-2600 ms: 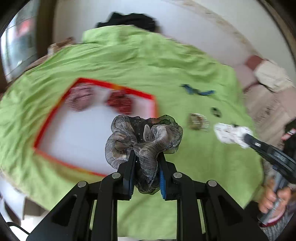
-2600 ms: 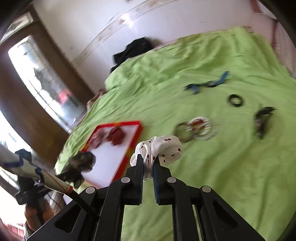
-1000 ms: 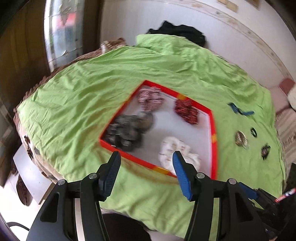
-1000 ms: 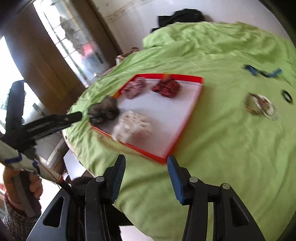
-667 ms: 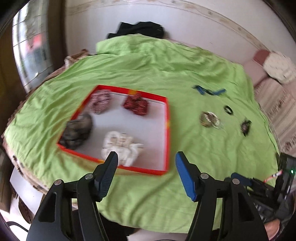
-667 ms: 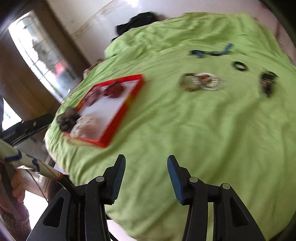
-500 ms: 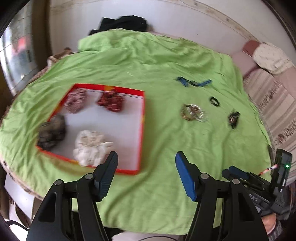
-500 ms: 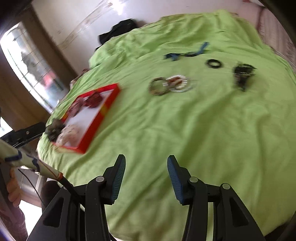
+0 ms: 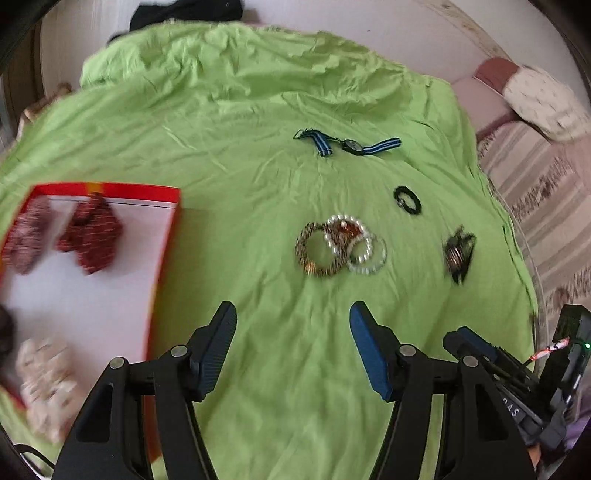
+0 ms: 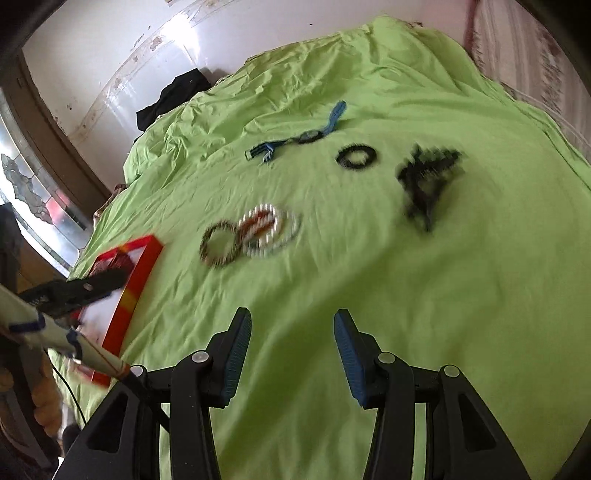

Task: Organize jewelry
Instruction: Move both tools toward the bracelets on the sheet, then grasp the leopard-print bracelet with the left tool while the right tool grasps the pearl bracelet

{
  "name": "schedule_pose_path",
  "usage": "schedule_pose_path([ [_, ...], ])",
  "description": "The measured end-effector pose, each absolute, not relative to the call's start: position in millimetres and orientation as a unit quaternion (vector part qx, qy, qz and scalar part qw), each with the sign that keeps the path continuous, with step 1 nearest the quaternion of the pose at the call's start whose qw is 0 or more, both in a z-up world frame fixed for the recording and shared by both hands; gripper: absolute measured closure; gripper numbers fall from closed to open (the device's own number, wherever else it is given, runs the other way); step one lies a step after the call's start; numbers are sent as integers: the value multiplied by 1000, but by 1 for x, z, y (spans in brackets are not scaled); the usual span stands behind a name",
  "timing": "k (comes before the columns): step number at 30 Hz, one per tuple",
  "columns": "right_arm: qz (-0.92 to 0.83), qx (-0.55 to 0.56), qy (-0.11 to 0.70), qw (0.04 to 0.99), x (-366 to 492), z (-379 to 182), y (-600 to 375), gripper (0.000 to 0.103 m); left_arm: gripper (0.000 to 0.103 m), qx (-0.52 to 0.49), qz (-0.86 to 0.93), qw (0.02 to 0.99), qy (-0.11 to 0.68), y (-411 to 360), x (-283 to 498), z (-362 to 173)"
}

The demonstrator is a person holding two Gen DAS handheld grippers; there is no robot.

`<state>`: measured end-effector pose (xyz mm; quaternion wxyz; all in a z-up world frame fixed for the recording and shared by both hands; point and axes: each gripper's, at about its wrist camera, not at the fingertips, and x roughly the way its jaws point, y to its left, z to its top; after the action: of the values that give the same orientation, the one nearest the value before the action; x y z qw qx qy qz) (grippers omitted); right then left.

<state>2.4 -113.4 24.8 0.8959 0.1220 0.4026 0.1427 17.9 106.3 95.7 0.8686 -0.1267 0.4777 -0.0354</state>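
Observation:
A cluster of bracelets (image 9: pixel 340 249) lies on the green bedspread (image 9: pixel 258 110), ahead of my open, empty left gripper (image 9: pixel 293 314). A blue-strapped watch (image 9: pixel 347 144), a black hair tie (image 9: pixel 408 199) and a black claw clip (image 9: pixel 458 253) lie beyond and to the right. A red-rimmed white tray (image 9: pixel 164 266) at the left holds red, pink, white and grey scrunchies. My right gripper (image 10: pixel 291 321) is open and empty, with the bracelets (image 10: pixel 251 230), hair tie (image 10: pixel 356 157), clip (image 10: pixel 424 177) and watch (image 10: pixel 295 142) ahead of it.
A black garment (image 9: pixel 184 11) lies at the far edge of the bed by the white wall. A striped blanket and pillow (image 9: pixel 546 99) sit off the bed's right side. The tray's corner (image 10: pixel 136 280) and the left gripper's handle show at the right wrist view's left.
Both grippers let go of their scrunchies in the tray, opened, and swung right from the tray toward the loose jewelry on the bedspread.

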Motion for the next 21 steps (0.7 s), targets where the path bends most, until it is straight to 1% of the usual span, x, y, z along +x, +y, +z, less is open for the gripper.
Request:
schedule_pose_path([
  [4,150,106,410,894,48,18,-100,55,48,-134,-34,860,492,105,55,70],
  [7,146,84,420,892,79,7,-89,62,49,-121,-32,856,501,103,80,53],
  [9,137,61,426,892,97,-1,-83,69,51,-117,-34,853,507,101,94,43],
  [14,133,55,436,888,124,-17,-79,73,52,-110,-45,855,505,94,120,30],
  [15,133,51,435,889,126,-18,-77,76,53,-103,-45,856,504,91,123,28],
  [16,133,48,435,889,127,-18,-75,79,57,-96,-42,858,503,88,125,27],
  [17,135,44,435,889,128,-18,-73,89,68,-80,-30,860,503,85,125,27],
  [18,138,40,436,888,128,-18,-70,96,75,-70,-27,862,502,84,124,27],
  [19,141,39,438,887,128,-18,-69,96,79,-65,-29,863,499,83,123,29],
  [20,142,41,438,887,127,-18,-69,96,90,-62,-30,865,498,83,119,32],
  [21,142,45,440,886,126,-18,-70,96,97,-65,-34,863,499,85,118,34],
])
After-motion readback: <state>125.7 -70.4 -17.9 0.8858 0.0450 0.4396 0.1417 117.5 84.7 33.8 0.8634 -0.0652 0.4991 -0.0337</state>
